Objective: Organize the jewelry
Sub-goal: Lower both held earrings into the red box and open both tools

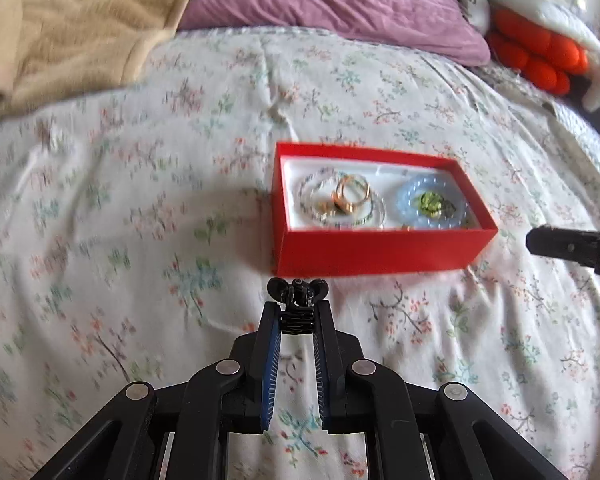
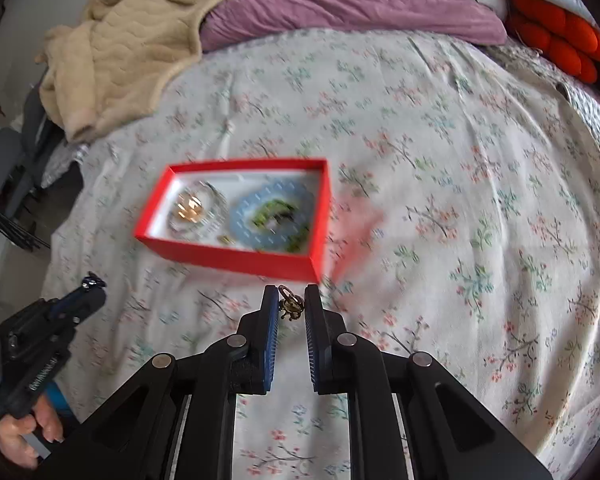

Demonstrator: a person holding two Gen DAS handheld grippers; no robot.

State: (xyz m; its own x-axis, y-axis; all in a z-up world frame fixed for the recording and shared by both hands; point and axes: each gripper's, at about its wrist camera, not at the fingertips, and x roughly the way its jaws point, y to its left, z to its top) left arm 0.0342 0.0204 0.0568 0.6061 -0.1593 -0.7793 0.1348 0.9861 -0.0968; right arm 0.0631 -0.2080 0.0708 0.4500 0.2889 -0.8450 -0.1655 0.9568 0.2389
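Both pieces are lifted off the bed, beside the near wall of the red box (image 1: 380, 250). The left hand-held gripper (image 1: 297, 314) pinches a small black hair claw (image 1: 297, 292); the right hand-held gripper (image 2: 291, 304) pinches a small gold earring (image 2: 290, 303). Next, probably, each is carried over the rim and released among the bracelets (image 1: 432, 204).

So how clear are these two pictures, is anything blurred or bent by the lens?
Left wrist view: the floral bedspread is smeared by motion blur, while the red box reads fairly sharp and the left gripper is crisp. Right wrist view: the box and its jewelry are blurrier, with the right gripper sharp. Both views bulge from fisheye distortion under soft, even light.
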